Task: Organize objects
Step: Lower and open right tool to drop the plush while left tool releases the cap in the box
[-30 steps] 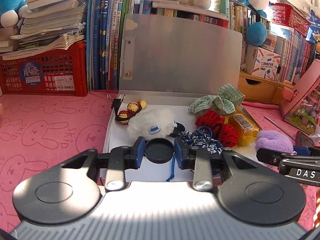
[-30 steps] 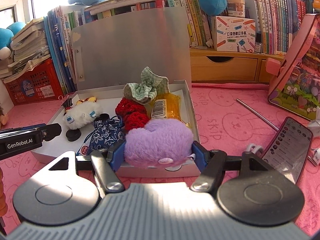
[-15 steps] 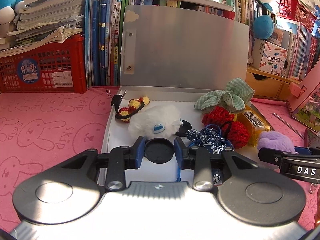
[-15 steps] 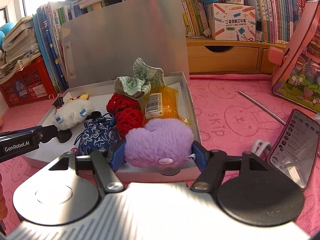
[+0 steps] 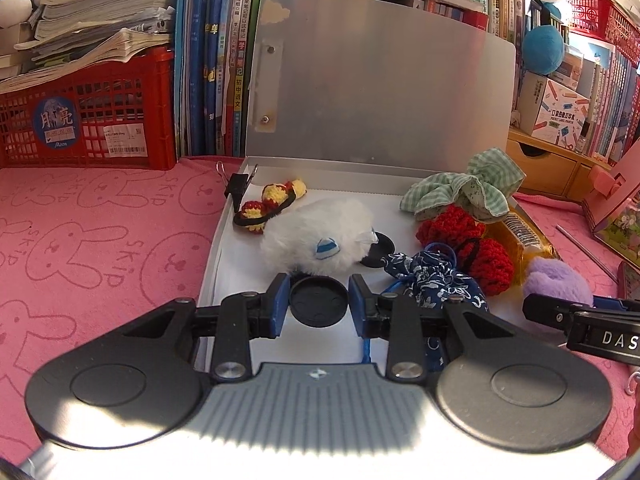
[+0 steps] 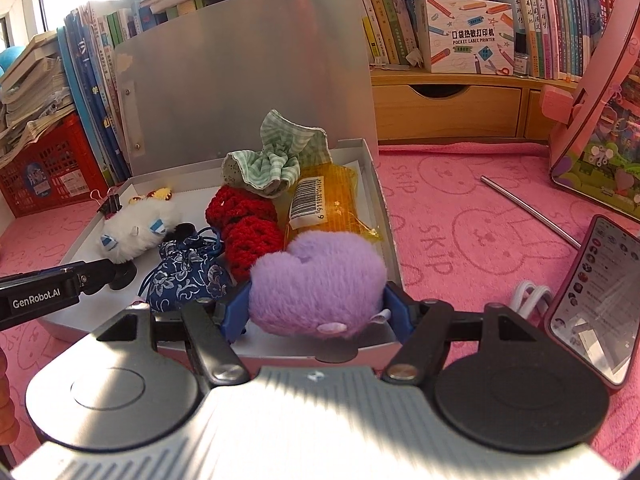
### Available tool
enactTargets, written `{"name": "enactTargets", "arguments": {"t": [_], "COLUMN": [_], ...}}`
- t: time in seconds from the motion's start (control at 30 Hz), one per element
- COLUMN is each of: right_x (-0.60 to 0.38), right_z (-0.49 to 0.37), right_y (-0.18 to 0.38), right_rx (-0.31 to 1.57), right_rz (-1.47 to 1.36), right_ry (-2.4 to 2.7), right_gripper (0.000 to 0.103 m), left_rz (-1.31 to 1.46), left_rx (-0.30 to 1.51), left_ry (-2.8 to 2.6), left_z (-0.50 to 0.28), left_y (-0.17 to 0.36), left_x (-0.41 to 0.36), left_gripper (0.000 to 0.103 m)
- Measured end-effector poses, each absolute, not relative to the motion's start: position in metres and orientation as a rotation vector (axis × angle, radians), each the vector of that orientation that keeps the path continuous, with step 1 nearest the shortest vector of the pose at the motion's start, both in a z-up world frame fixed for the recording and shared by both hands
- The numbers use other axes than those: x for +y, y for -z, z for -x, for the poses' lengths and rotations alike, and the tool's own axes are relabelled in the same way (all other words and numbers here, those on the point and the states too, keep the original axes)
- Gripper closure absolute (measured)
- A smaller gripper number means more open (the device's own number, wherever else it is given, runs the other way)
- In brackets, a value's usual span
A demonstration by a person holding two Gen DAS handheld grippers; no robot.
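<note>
A round black plastic cap [image 5: 317,306], flat face toward the camera and with no long axis to speak of, sits clamped between the blue pads of the left gripper [image 5: 317,307] just above the near-left floor of an open silver metal box [image 5: 224,240]. The right gripper [image 6: 316,308] grasps a fluffy lilac heart-shaped plush [image 6: 318,282], its lobes pointing away toward the raised lid, its width spanning pad to pad over the box's near-right corner. Inside the box lie a white furry toy with blue eyes [image 5: 316,238], a yellow-and-red crocheted hair tie [image 5: 272,202], a second black disc [image 5: 378,250], a navy floral drawstring pouch [image 6: 188,270], a red crocheted scrunchie [image 6: 244,222], a green gingham scrunchie [image 6: 276,158] and an amber packet with a barcode label [image 6: 324,204]. A black binder clip [image 5: 236,186] grips the box's far-left rim. The box stands on a pink rabbit-print cloth [image 5: 92,248], with a smartphone [image 6: 596,300] propped at right.
</note>
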State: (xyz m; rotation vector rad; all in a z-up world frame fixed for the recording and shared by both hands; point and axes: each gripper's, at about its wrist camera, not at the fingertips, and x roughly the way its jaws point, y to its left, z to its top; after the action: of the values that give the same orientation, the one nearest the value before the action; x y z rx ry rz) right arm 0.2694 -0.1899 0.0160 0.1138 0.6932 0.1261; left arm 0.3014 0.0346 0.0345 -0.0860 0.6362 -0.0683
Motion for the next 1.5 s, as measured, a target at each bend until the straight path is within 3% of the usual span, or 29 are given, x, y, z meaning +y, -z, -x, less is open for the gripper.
{"name": "enactTargets", "arguments": {"t": [1.03,1.4,1.5], "right_x": [-0.182,-0.185,-0.186], "right_z": [-0.278,-0.272,-0.269], "right_y": [-0.011,-0.012,-0.014], "right_rx": [0.677,0.663,0.653], "right_rz": [-0.038,-0.06,-0.058], "right_ry": [-0.133,-0.146,-0.15], "right_gripper": [0.031,0.021,0.018], "left_rz": [0.035,0.0,0.003], "left_rx": [0.637,0.61,0.604], "left_ry": [0.048,0.064,0.069], "left_z": [-0.317,-0.309,-0.307], "left_y": [-0.022,-0.027,-0.03], "left_x": [0.034,0.028,0.027], "left_gripper": [0.066,0.064,0.052]}}
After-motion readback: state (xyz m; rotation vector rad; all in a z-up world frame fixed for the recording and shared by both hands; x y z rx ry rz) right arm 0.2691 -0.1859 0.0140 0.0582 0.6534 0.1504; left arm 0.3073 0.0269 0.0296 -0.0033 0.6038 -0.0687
